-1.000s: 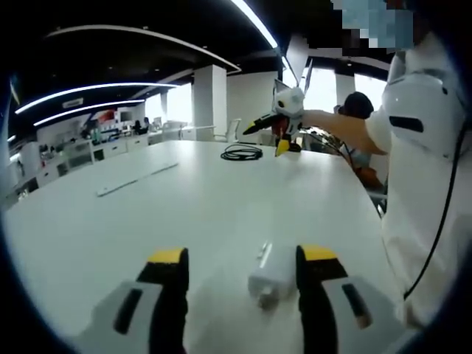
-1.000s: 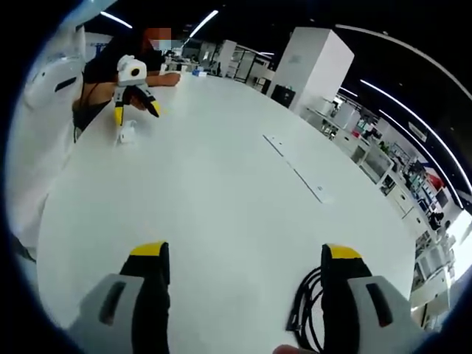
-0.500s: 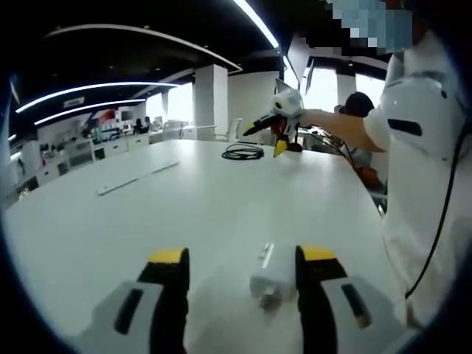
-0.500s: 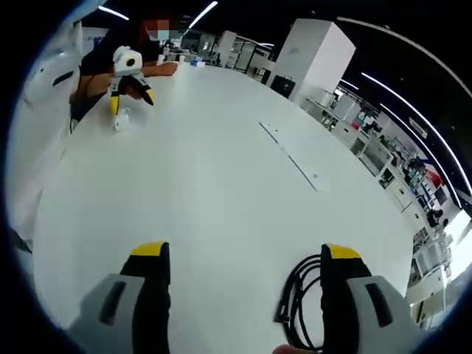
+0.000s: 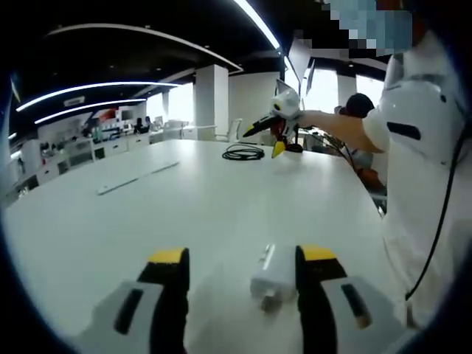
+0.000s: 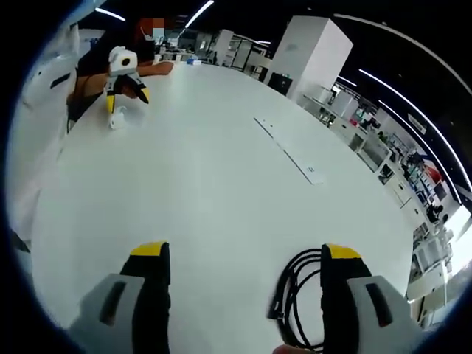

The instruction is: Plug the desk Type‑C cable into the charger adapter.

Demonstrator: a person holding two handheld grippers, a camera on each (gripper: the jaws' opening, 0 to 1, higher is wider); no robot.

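Note:
A white charger adapter (image 5: 269, 276) lies on the white table between the jaws of my left gripper (image 5: 243, 256), close to the right jaw; the jaws stand open around it. Far across the table, my right gripper (image 5: 267, 139) hovers by a coiled black Type‑C cable (image 5: 243, 153). In the right gripper view, that cable coil (image 6: 295, 302) lies on the table between the open jaws of my right gripper (image 6: 246, 251), beside the right jaw. The left gripper (image 6: 125, 99) is small at the far left, over the adapter (image 6: 116, 122).
The wide white table (image 5: 214, 199) carries a long flat strip (image 5: 136, 179) set in its top (image 6: 287, 151). A person in a white shirt (image 5: 424, 192) stands along the near edge. Another person (image 5: 359, 107) sits at the far end. A white pillar (image 6: 313, 55) stands behind.
The right gripper has edged forward, so more of the cable coil now lies between its jaws. The left gripper and the adapter have stayed put.

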